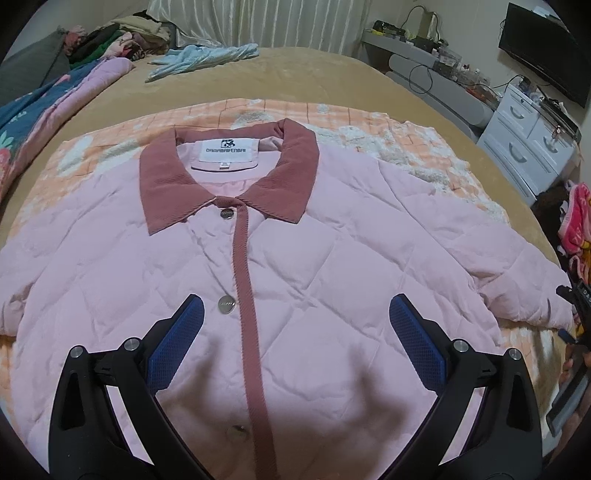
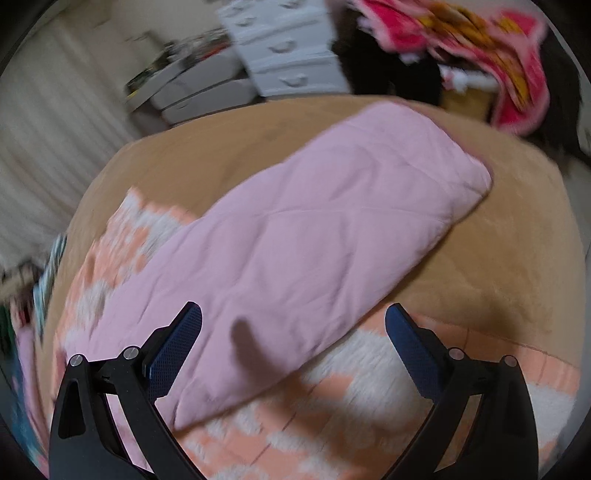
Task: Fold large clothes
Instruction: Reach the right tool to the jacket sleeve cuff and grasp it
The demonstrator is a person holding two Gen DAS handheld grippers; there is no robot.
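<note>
Home bedroom, tan-covered bed (image 1: 314,74), white drawer unit (image 1: 524,147), curtains (image 1: 258,22), wall-mounted television (image 1: 543,48)

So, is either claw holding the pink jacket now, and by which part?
No. The left claw and right claw are both open above the pink jacket, gripping nothing.

Both grippers are built alike: left gripper (image 1: 295,306) and right gripper (image 2: 293,314) have black angular arms. Blue textured pads (image 1: 177,343) are fitted inside. Silver round screws (image 1: 130,344) are seen at the joints.
</note>
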